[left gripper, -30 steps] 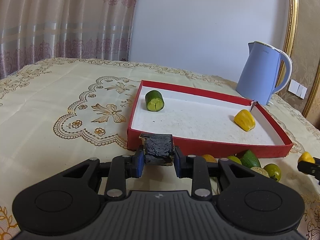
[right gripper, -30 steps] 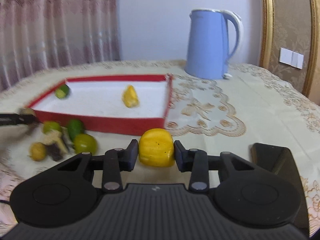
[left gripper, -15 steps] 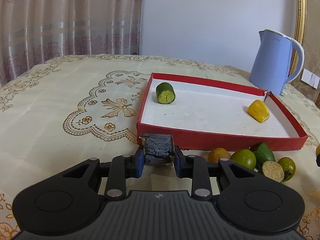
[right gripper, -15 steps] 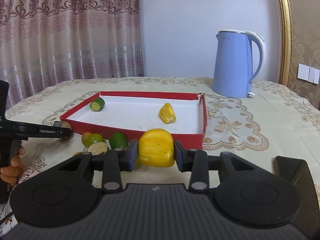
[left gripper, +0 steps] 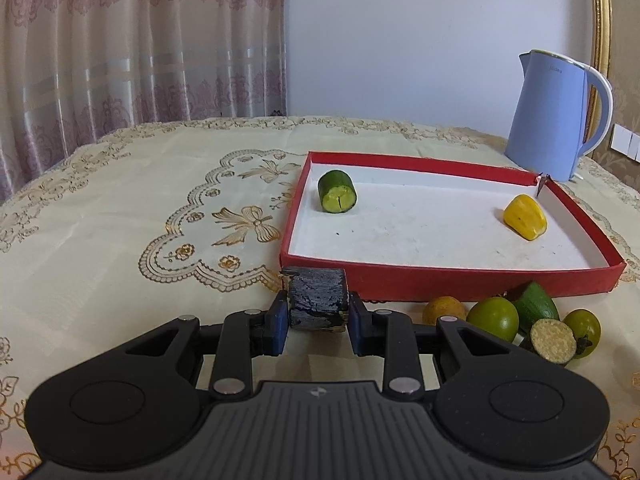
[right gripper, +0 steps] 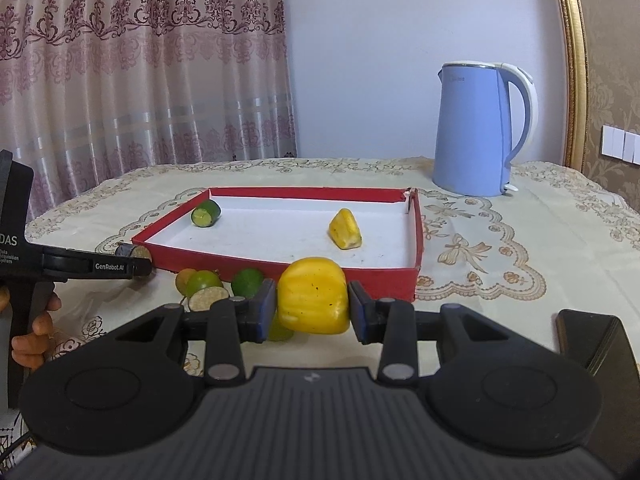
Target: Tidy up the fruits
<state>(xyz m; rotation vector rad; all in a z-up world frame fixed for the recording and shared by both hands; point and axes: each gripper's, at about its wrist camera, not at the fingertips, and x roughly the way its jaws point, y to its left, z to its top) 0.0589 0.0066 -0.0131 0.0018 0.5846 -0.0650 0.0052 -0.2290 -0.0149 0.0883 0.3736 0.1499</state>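
Both wrist views are bright and evenly lit by soft daylight; the light filters through the sheer curtain [left gripper: 140, 60] at the left, where pale bands glow; shadows under the red tray [left gripper: 452, 282] and the loose fruit are faint and short; a mild sheen sits on the blue kettle [right gripper: 474, 132] and on the black gripper housings; focus is sharp from foreground to wall, with no motion blur; fisheye distortion bows the table edge and the gold frame [right gripper: 574, 60], and the upper right corners darken.
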